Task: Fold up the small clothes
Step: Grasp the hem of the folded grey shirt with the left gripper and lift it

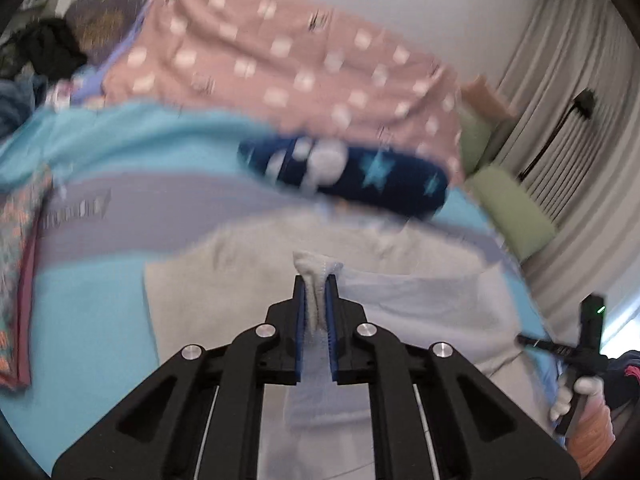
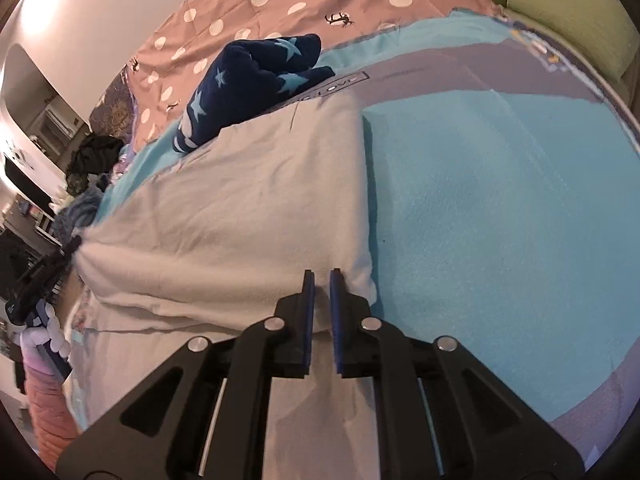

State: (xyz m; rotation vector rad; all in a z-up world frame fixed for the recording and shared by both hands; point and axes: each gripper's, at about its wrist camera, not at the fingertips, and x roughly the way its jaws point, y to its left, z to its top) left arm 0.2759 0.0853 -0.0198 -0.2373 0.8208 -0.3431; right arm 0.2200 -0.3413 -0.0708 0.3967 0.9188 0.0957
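Note:
A pale grey-white garment [image 1: 224, 280] lies spread on the turquoise bed sheet [image 1: 88, 320]. My left gripper [image 1: 317, 280] is shut on a bunched edge of this garment, and cloth sticks up between its blue pads. The view is blurred by motion. In the right wrist view the same garment [image 2: 240, 216] stretches from my right gripper [image 2: 322, 274] to the left gripper [image 2: 44, 268] at the far left. My right gripper's jaws stand nearly closed at the garment's near corner, with cloth between the pads.
A folded navy garment with light blue stars [image 2: 248, 84] lies beyond the pale one, also in the left wrist view [image 1: 360, 176]. A pink polka-dot blanket [image 1: 280, 60] covers the far side. Green pillows [image 2: 576, 16] sit at the bed's end. A dark clothes pile [image 2: 96, 156] lies far left.

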